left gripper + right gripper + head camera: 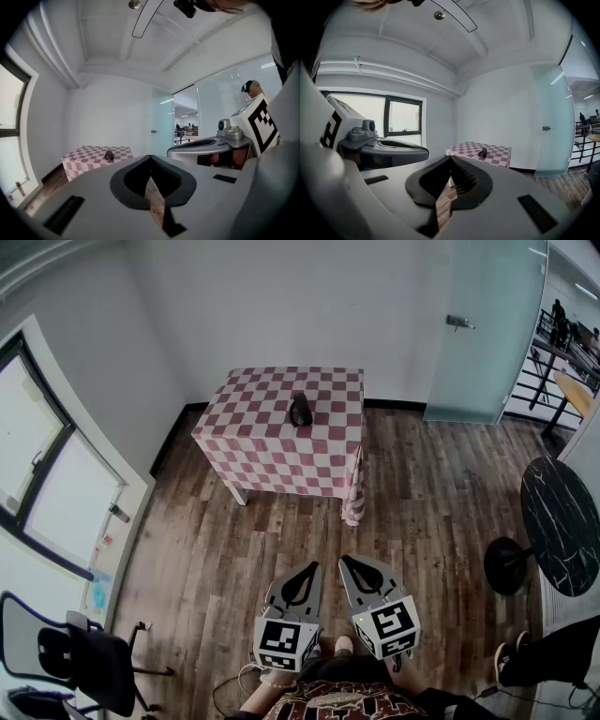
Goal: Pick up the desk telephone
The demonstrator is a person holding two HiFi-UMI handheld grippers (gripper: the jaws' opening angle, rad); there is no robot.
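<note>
A worktop [281, 460] draped in pink-and-white checked cloth stands near the white far wall on a wood-plank floor [234, 549]. The desk telephone [300, 410] (dark, small at this range) sits near the worktop's middle. A window [37, 465] lines the left wall, and a frosted glass door [483, 324] stands at right. The left gripper [312, 568] and right gripper [347, 562] are side by side close to the person, well apart from the worktop and pointing towards it. Both pairs of jaws are together, with nothing between them.

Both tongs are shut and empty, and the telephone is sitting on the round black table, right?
Not quite: the telephone sits on the checkered table, as the head view shows. The left tongs and right tongs are shut and empty.
</note>
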